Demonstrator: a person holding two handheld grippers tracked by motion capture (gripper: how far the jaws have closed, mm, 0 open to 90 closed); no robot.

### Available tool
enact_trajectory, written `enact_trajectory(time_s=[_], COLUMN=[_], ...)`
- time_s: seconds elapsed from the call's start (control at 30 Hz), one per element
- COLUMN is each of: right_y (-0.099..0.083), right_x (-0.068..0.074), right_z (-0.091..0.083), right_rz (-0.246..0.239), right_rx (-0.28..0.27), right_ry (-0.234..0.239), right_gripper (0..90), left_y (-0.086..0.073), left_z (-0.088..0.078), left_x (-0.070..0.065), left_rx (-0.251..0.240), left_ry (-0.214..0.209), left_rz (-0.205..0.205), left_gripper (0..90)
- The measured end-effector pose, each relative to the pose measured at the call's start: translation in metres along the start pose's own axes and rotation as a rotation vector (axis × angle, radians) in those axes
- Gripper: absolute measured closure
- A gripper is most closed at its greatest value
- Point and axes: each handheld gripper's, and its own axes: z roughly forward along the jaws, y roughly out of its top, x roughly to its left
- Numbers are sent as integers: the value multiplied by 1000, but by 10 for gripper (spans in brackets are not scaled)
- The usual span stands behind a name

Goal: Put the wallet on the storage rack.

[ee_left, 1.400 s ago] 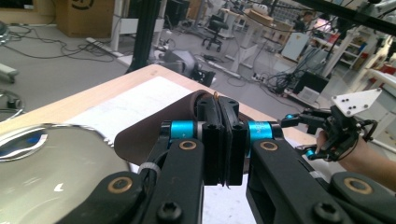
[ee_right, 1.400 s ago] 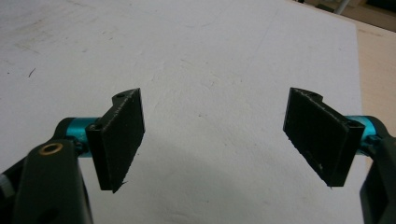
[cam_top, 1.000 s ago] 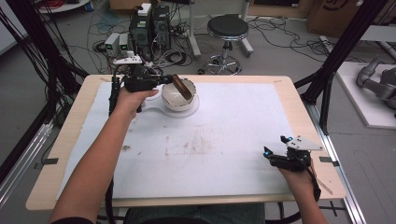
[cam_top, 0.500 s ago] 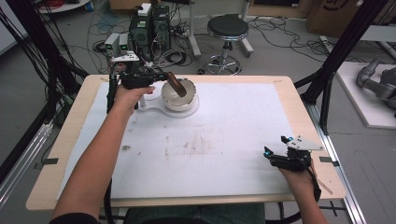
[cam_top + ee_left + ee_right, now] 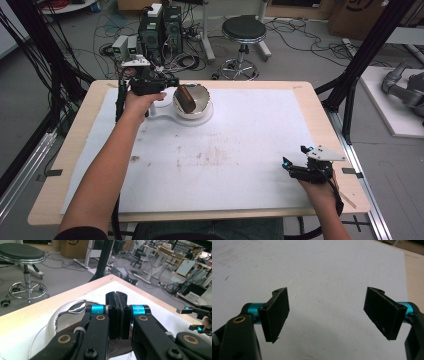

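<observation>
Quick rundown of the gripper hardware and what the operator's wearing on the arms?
Both grippers are black with cyan collars by the jaws and brass-coloured pivot pins. The right gripper has flat, rectangular, rough-textured black pads. In the high view each carries a grey three-cornered plate, and a black cable runs from the left gripper. A dark sleeve shows at the upper left arm.

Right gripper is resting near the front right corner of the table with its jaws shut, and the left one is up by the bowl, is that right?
Not quite: the right gripper has its jaws wide open, as the right gripper view shows. It does rest near the table's front right corner, and the left gripper is up by the bowl.
</observation>
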Motion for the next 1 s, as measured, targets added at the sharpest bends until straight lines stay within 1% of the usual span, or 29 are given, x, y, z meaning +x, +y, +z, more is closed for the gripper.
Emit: enact_trajectory(time_s=[0.03, 0.1, 0.13, 0.17, 0.2, 0.23, 0.33, 0.53, 0.63, 0.7, 0.77, 0.83, 0.93, 1.0], right_y=[0, 0, 0, -1, -1, -1, -1, 0, 1, 1, 2, 2, 3, 4], right_x=[0, 0, 0, 0, -1, -1, -1, 1, 1, 1, 1, 1, 2, 3], right_z=[0, -1, -1, -1, -1, -1, -1, -1, -1, -1, 0, 0, 1, 2], right_rz=[3, 3, 5, 6, 5, 4, 4, 4, 1, -1, -1, -5, -5, -10], right_rx=[0, -2, -1, -1, -2, -2, -2, -2, -5, -5, -7, -8, -11, -10], right_ry=[-1, -2, -2, -2, -1, -1, 0, 0, 0, 1, 4, 4, 8, 9], right_gripper=[207, 207, 207, 206, 206, 206, 207, 207, 207, 206, 207, 207, 207, 206], left_y=[0, -1, -2, -2, -2, -2, -3, -2, -2, -3, -5, -8, -13, -17], left_z=[1, 3, 4, 5, 6, 6, 6, 2, -1, -5, -9, -13, -20, -24], left_x=[0, 0, 0, 0, 0, -1, -3, -6, -10, -13, -17, -21, -28, -33], left_rx=[2, 12, 7, 6, 18, 27, 34, 32, 31, 30, 34, 31, 47, 52], left_ry=[0, 16, 17, 33, 43, 40, 44, 50, 42, 27, 19, -4, -27, -43], left_rz=[1, 4, 0, -4, -7, 2, 0, -3, -2, 0, 12, 18, 38, 50], left_gripper=[887, 884, 876, 806, 684, 676, 614, 523, 478, 446, 416, 399, 355, 344])
